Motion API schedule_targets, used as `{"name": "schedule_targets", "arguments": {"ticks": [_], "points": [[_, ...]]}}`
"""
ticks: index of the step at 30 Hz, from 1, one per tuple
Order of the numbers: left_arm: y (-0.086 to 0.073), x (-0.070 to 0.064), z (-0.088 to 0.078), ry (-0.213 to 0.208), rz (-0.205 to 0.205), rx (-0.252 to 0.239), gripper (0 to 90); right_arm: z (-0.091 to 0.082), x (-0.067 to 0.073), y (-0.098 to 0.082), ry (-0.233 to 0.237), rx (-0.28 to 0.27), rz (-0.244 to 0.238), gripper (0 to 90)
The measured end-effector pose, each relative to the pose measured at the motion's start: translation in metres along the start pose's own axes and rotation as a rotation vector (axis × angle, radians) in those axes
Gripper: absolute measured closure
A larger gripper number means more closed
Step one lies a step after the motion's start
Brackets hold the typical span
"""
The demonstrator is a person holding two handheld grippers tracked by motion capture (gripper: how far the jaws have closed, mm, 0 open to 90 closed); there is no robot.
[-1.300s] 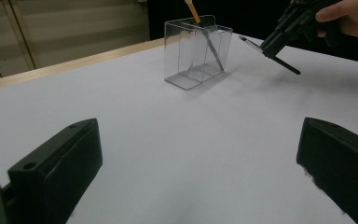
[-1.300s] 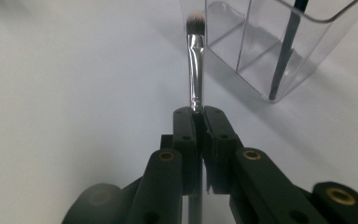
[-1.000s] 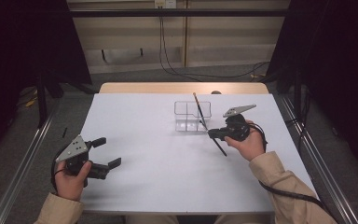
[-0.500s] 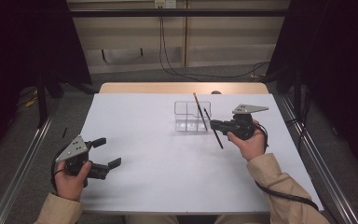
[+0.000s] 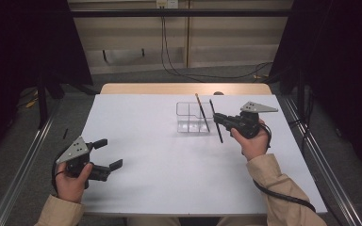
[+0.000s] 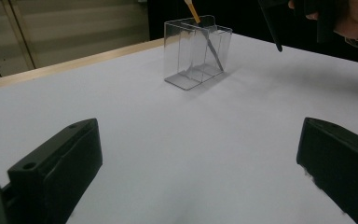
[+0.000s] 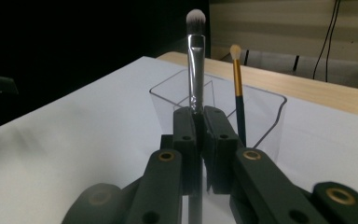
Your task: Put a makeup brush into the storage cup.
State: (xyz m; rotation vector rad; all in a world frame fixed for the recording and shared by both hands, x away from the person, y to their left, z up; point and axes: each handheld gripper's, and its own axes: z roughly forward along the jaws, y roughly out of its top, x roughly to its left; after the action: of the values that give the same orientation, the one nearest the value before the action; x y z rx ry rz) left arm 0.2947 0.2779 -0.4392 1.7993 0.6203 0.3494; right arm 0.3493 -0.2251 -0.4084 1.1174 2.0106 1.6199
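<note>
The right gripper [image 5: 218, 118], held above the white table [image 5: 169, 174] just right of the clear plastic organizer [image 5: 188, 120], has its jaws pressed together on the handle of a makeup brush [image 5: 215, 120]. In the right gripper view this silver-ferruled brush [image 7: 196, 56] stands upright from the clamped jaws, its pale bristle tip uppermost, with the organizer [image 7: 265, 112] directly behind it. The brush is clear of the organizer, its lower end hanging over the table beside the container's right end. A second brush with a gold ferrule [image 7: 236, 70] leans inside the organizer, bristles up; in the left gripper view it [image 6: 192, 10] projects above the rim. The left gripper [image 5: 109, 154] rests at the near left of the table, well apart from the organizer, its jaws spread wide with nothing between them.
</note>
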Motion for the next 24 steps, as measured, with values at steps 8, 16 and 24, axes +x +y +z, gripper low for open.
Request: {"name": "schedule_targets", "arguments": {"ticks": [8, 16, 24], "points": [[0.000, 0.000, 0.000, -0.002, -0.001, -0.002, 0.1, -0.004, -0.001, 0.006, -0.013, -0.112, 0.019, 84.8], [0.000, 0.000, 0.000, -0.004, -0.003, -0.004, 0.1, -0.004, -0.002, 0.011, -0.030, -0.174, 0.018, 84.8], [-0.001, 0.001, 0.000, -0.006, -0.005, -0.005, 0.1, -0.001, -0.002, 0.017, -0.038, -0.210, 0.004, 84.7]]}}
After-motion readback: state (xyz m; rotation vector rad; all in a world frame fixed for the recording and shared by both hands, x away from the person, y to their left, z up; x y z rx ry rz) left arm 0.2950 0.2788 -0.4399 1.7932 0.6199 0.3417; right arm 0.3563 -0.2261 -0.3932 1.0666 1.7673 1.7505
